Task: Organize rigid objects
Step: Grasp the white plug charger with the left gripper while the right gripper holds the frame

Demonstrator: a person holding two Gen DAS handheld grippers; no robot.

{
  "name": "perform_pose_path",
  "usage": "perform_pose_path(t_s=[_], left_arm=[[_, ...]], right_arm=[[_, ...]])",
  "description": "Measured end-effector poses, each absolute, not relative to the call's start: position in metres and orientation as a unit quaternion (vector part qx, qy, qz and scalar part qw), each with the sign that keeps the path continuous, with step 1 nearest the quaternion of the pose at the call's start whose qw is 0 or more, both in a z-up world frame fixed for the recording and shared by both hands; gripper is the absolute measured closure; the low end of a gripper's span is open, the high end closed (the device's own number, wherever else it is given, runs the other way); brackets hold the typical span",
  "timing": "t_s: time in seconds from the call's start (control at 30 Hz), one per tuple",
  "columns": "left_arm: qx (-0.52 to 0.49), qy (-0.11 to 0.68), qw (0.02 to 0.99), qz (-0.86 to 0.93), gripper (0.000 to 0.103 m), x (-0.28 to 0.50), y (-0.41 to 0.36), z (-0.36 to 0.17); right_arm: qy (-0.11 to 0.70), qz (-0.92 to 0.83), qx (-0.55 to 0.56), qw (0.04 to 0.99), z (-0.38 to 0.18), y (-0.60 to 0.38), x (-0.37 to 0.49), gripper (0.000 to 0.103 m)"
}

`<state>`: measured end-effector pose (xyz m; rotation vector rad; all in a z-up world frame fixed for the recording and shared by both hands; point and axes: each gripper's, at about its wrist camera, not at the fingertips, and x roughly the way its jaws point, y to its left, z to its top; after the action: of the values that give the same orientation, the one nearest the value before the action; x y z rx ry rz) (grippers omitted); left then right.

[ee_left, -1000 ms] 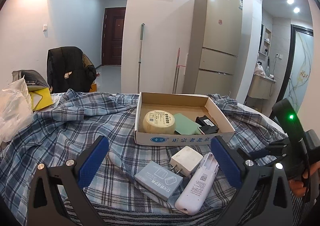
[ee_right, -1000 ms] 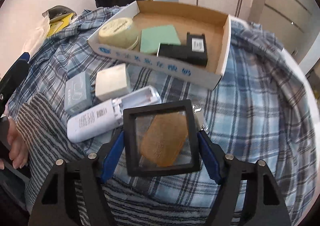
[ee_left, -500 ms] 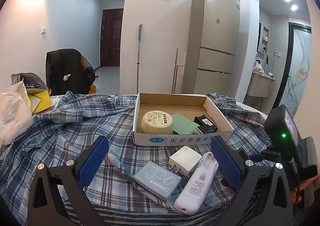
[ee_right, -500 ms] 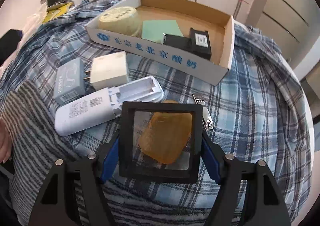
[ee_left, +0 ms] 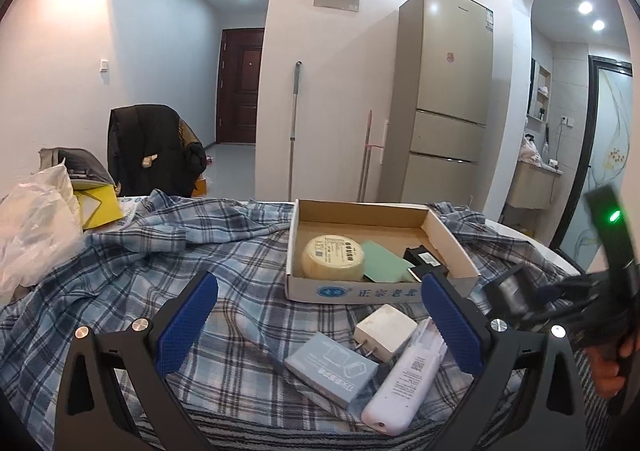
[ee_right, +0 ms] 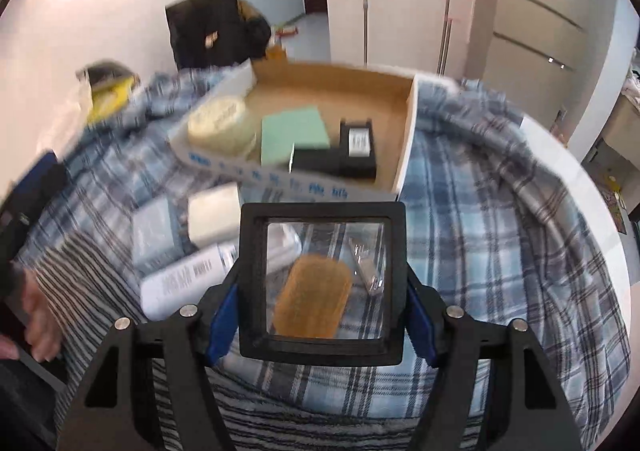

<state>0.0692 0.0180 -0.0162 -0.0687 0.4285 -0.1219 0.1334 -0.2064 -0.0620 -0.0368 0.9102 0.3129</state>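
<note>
Right gripper (ee_right: pixel 322 301): closed on the two side edges of a black square display frame (ee_right: pixel 322 283); blue pads press against its left and right edges.
Frame contents: a clear window with an amber, oval-ish piece (ee_right: pixel 312 297) showing in it; whether the piece sits inside the frame or lies behind it, I cannot tell.
Frame position: held just in front of the cardboard box (ee_right: pixel 404 155), nearer the camera than the box's printed front wall; whether it touches the cloth cannot be seen.
Left gripper (ee_left: pixel 318 325): jaws spread wide, nothing between them, in front of the cardboard box (ee_left: pixel 384 293).
Inside the box: a round cream tin (ee_left: pixel 333 262) at the left, a green flat card (ee_left: pixel 382 262) in the middle, a black rectangular device (ee_left: pixel 424 261) at the right.
In front of the box: a white plug adapter (ee_left: pixel 386 331), a grey carton (ee_left: pixel 331 368) and a white remote-shaped device (ee_left: pixel 404 379), close together on the plaid cloth (ee_left: pixel 160 275).
Nail clipper (ee_right: pixel 366 265): seen through the frame's window, on the cloth in front of the box.
Behind the box: a tall fridge (ee_left: pixel 444 99) against the wall.
Right-wrist view: blurred.
</note>
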Motion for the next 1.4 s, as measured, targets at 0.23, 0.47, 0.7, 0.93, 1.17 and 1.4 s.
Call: perform_pose_path(t_s=[0.23, 0.47, 0.7, 0.93, 1.17, 1.4], left_arm=[[-0.013, 0.227, 0.973, -0.036, 0.000, 0.073, 0.028, -0.012], [0.116, 0.307, 0.932, -0.156, 0.000, 0.103, 0.005, -0.015], [0.146, 0.357, 0.899, -0.207, 0.018, 0.138, -0.027, -0.037], [0.144, 0.410, 0.877, -0.203, 0.062, 0.164, -0.043, -0.057], [0.145, 0.447, 0.849, -0.241, 0.062, 0.171, -0.050, -0.069], [0.179, 0.450, 0.838, -0.252, 0.047, 0.170, -0.058, -0.075]], right_arm=[[0.360, 0.146, 0.020, 0.921, -0.057, -0.219, 0.133, 0.034], [0.330, 0.151, 0.035, 0.931, -0.050, -0.233, 0.133, 0.034], [0.328, 0.161, 0.047, 0.930, -0.049, -0.238, 0.129, 0.034], [0.335, 0.170, 0.067, 0.924, -0.052, -0.245, 0.129, 0.034], [0.339, 0.181, 0.070, 0.921, -0.053, -0.247, 0.129, 0.034], [0.345, 0.179, 0.048, 0.920, -0.055, -0.238, 0.128, 0.034]])
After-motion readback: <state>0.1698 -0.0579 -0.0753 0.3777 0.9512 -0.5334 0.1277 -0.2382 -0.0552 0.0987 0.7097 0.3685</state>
